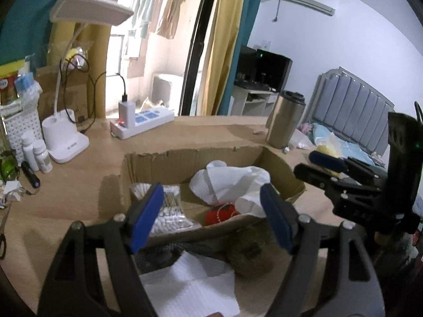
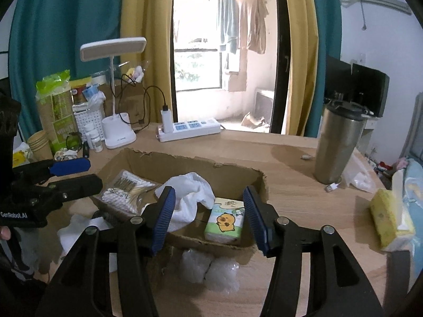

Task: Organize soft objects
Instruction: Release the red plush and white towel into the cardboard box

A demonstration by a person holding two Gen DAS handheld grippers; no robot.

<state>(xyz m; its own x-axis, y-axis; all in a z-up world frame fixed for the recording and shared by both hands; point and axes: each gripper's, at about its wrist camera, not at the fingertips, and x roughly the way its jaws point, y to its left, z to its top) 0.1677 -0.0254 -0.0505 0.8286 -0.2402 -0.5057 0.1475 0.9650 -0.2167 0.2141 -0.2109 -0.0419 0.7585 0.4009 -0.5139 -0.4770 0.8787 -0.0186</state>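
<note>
Both claws are hanging released and empty: left gripper [image 1: 211, 219] with the brown plush ball [image 1: 249, 255] lying at its six o'clock, outside the cardboard box [image 1: 190, 158]; right gripper [image 2: 208, 219] is sitting farther off.

My jaws hang over the cardboard box [image 2: 137, 165] — its top open, its floor crowded by white cloth [image 2: 190, 198]. At two o'clock the steel tumbler [image 2: 338, 142] blocks passage — bare tabletop [image 2: 285, 158] lies between. Ten o'clock: lamp [image 2: 116, 129], bottles [image 2: 93, 137].

White towel [image 2: 190, 198], cartoon-printed tissue pack [image 2: 226, 218], perhaps red plush [image 1: 222, 212]
</note>
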